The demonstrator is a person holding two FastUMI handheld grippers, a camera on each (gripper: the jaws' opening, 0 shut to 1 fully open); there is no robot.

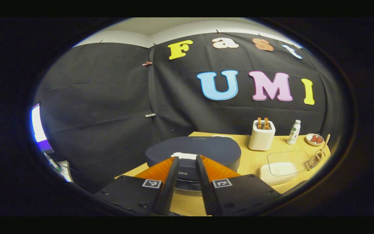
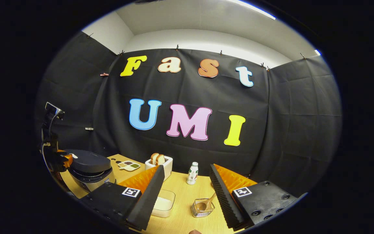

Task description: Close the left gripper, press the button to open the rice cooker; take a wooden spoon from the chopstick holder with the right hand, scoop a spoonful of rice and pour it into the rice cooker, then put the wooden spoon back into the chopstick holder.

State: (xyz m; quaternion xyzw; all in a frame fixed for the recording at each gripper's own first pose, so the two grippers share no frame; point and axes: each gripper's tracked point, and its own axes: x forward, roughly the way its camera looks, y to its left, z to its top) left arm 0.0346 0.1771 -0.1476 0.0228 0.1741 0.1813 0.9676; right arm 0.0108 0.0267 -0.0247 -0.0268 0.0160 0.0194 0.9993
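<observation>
The left gripper (image 1: 187,159) hovers just before the closed rice cooker (image 1: 193,152), fingers narrowed but gripping nothing; the right gripper (image 2: 187,175) is spread wide above the wooden table (image 2: 187,198); between its fingers the wooden spoon (image 2: 206,204) stands in the chopstick holder (image 2: 202,208), beside the rice container (image 2: 164,203).

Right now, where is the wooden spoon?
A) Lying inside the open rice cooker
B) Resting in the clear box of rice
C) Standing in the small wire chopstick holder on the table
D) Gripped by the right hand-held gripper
C: the light-brown wooden spoon stands in the small wire chopstick holder on the table, ahead of the open right hand-held gripper, which grips nothing.
</observation>
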